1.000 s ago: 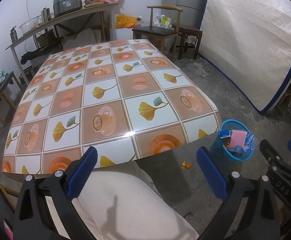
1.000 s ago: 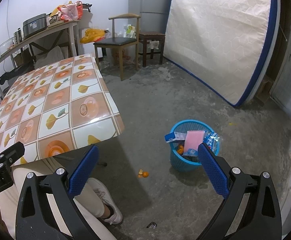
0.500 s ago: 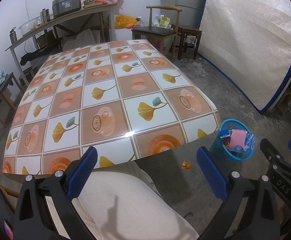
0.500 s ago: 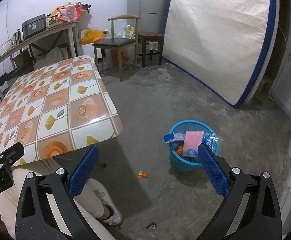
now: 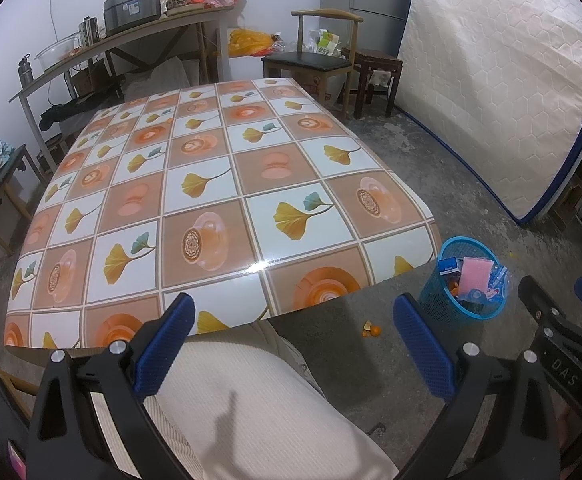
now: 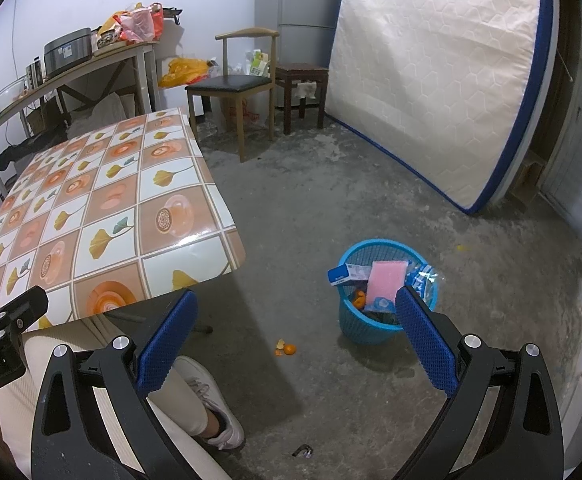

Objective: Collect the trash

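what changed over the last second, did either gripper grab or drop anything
Nothing visibly changed. Both the left gripper and right gripper stay open and empty, the blue basket keeps its trash, and the orange peel still lies on the floor beside it.

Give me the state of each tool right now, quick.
Left tool: open, holding nothing.
Right tool: open, holding nothing.

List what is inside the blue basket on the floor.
In the blue basket: a pink packet, a blue-and-white box on the rim, clear blue wrappers and orange peel. Whatever lies beneath them is covered.
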The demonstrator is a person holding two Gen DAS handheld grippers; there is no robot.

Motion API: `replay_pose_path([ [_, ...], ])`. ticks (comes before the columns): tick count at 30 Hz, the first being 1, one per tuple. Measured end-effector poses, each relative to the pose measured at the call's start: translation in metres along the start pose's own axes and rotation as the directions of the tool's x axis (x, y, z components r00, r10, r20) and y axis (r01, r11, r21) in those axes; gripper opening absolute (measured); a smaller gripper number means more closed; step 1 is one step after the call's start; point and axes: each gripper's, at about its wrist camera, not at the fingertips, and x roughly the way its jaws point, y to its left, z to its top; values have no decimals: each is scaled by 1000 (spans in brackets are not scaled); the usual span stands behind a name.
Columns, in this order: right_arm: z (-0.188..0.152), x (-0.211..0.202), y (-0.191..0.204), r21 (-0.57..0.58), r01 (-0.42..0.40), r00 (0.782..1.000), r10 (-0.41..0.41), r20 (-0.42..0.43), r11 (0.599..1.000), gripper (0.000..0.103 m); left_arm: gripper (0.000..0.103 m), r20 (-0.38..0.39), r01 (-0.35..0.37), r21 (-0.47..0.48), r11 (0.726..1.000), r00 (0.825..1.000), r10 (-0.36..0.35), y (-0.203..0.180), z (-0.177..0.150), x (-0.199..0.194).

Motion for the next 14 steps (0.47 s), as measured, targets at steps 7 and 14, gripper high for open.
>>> replay_pose_path([
  [7,-1,0,1,-1,-1,1000,1,-1,1000,95,97,-1,1,1,1000,1000,-1,0,0,-1],
  [14,-1,0,0,3,0,1000,0,-2,1000,95,97,-4,1,0,1000,1000,-1,-2,0,-1],
])
